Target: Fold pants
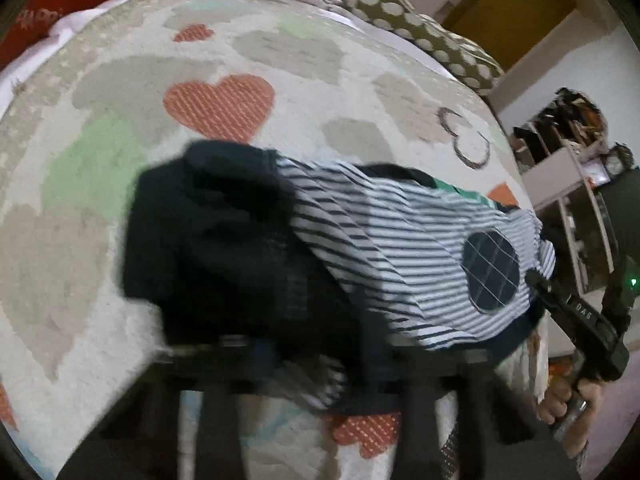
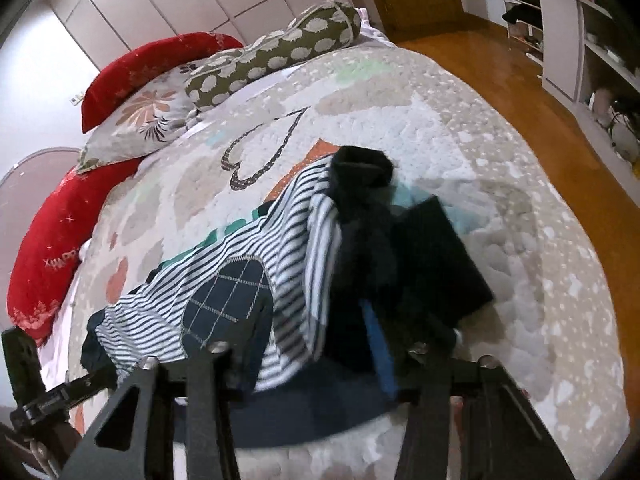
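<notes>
The pants (image 1: 392, 236) are striped navy and white, with a dark checked knee patch (image 1: 492, 268) and dark navy cuffs (image 1: 224, 248). They lie bunched on the bed and hang over both grippers. In the right wrist view the pants (image 2: 224, 280) drape over my right gripper (image 2: 316, 364), whose blue pad (image 2: 380, 352) presses into the fabric. My left gripper (image 1: 320, 360) is buried under the cloth at the near edge; its fingertips are hidden. The right gripper also shows in the left wrist view (image 1: 536, 280), at the right edge of the pants.
A heart-patterned bedspread (image 1: 224, 104) covers the bed. A red bolster (image 2: 60, 232), a floral pillow (image 2: 144, 120) and a spotted pillow (image 2: 272, 52) lie at the head. A wooden floor (image 2: 520, 92) and white shelves (image 2: 568, 32) are to the right.
</notes>
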